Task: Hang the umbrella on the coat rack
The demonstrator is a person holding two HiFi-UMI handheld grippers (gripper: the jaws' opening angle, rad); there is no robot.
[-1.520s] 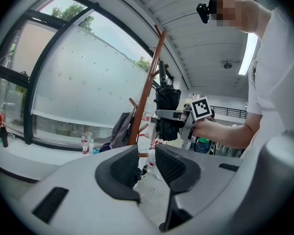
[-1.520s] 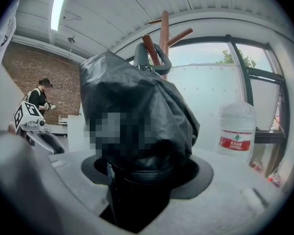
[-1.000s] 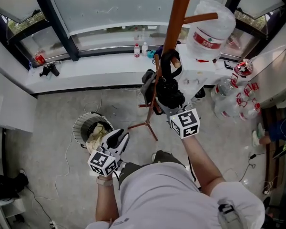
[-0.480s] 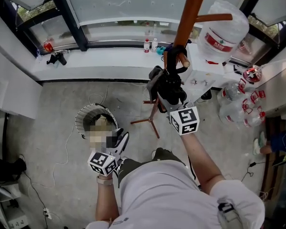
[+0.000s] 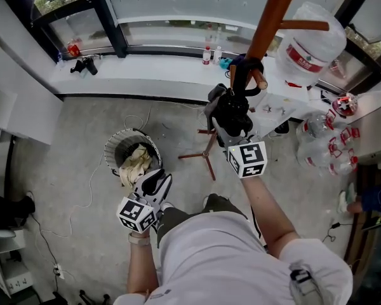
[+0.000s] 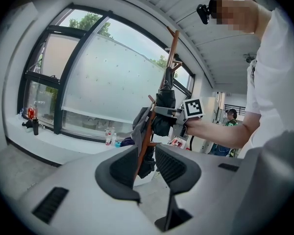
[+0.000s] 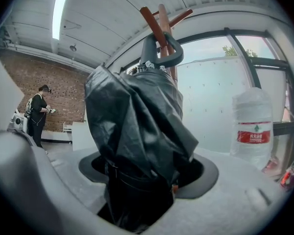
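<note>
while you hold your right gripper [image 5: 230, 124] up at the coat rack [image 5: 272, 18], the black folded umbrella [image 7: 137, 126] stands between its fingers [image 7: 206, 173]. those fingers have just been spreading, and in the right gripper view the dark pads sit a little off the bundle on both sides, so the grasp reads as released rather than clenched. the crumpled fabric bulges out over both pads and hides most of the gap.

the umbrella's curved handle [image 7: 161, 50] is hooked over a slanting wooden peg [image 7: 151, 23] of the rack, right against the brown pole. in the head view the same handle loops round the peg close to the pole, and the canopy hangs below it alongside the pole, above the rack's spread feet [image 5: 200, 156] on the grey floor [image 5: 82, 138].

your left gripper [image 5: 153, 186] hangs low by your hip, well apart from the rack. its fingers [image 6: 125, 168] stand parted with nothing between them; through the gap the left gripper view shows only the far-off rack and umbrella.

a large water jug [image 5: 308, 43] stands just right of the pole. a round bin [image 5: 114, 151] with pale crumpled stuff inside sits on the floor to the left of the rack's feet. small bottles [image 5: 206, 54] stand on the white window ledge [image 5: 146, 78] behind. another person [image 7: 38, 109] stands far back by a brick wall in the right gripper view.
</note>
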